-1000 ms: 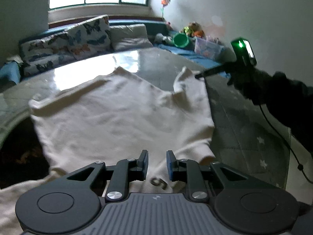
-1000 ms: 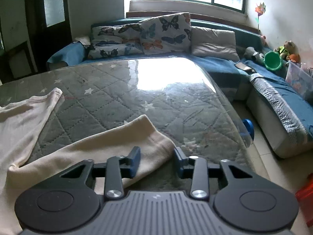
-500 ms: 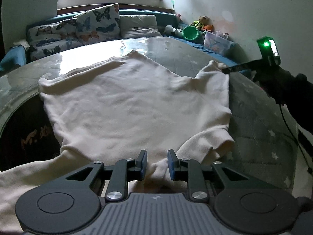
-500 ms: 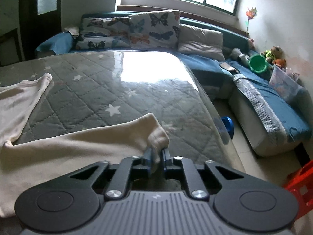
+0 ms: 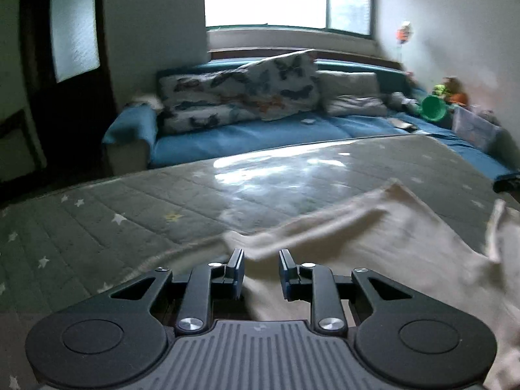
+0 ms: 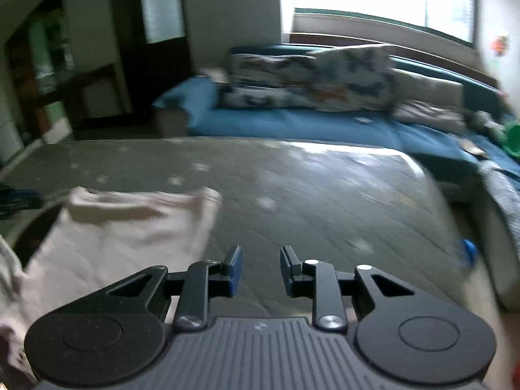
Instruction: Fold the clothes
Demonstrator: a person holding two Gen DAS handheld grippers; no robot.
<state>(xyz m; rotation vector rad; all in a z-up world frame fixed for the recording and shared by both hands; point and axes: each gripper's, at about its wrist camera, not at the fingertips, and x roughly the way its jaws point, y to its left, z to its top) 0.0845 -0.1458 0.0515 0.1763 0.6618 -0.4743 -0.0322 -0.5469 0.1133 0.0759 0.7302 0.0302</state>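
Note:
A cream garment (image 5: 373, 227) lies spread on the grey star-quilted table (image 5: 130, 214), filling the lower right of the left wrist view. My left gripper (image 5: 261, 269) hovers low over the garment's near edge, its jaws apart, and a fold of the cloth shows in the gap between them. In the blurred right wrist view the same garment (image 6: 123, 234) lies to the left, one edge turned over. My right gripper (image 6: 261, 266) is open over bare table (image 6: 325, 201) just right of the cloth, with nothing between its fingers.
Behind the table runs a blue sofa (image 5: 260, 133) with butterfly cushions (image 5: 247, 97). A green bowl (image 5: 434, 108) and a clear plastic box (image 5: 474, 126) sit at its right end. A dark door (image 5: 68, 65) stands at the left. The table's rounded right edge (image 6: 438, 195) drops to the floor.
My right gripper has let go of the sleeve end and opened, and now sits right of the cloth. Both views swung left with motion blur. The left gripper's gap is unchanged.

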